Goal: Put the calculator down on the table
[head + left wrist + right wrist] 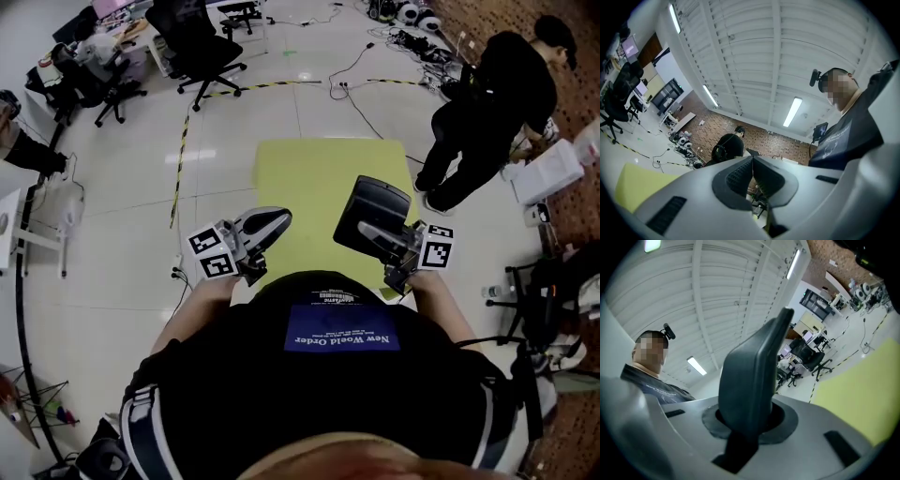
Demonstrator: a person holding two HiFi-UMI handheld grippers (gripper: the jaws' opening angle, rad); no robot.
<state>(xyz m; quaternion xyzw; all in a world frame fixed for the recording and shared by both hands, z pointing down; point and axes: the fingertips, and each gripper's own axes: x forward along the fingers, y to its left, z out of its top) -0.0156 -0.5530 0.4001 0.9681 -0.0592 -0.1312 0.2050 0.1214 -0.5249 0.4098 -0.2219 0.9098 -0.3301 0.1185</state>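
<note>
The calculator (372,217), a dark flat slab seen from its back, is held over the near right part of the yellow-green table (309,173). My right gripper (386,240) is shut on its lower end. In the right gripper view the calculator (752,376) stands upright out of the jaws, with the table (862,394) to the right. My left gripper (274,223) hovers at the table's near left edge. Its ribbed pads (740,176) are pressed together with nothing between them.
A person in black (487,103) bends over near the table's far right corner, beside a white bag (548,173). Office chairs (202,47) stand at the back left. Cables (361,103) and a yellow-black tape line (180,159) lie on the floor.
</note>
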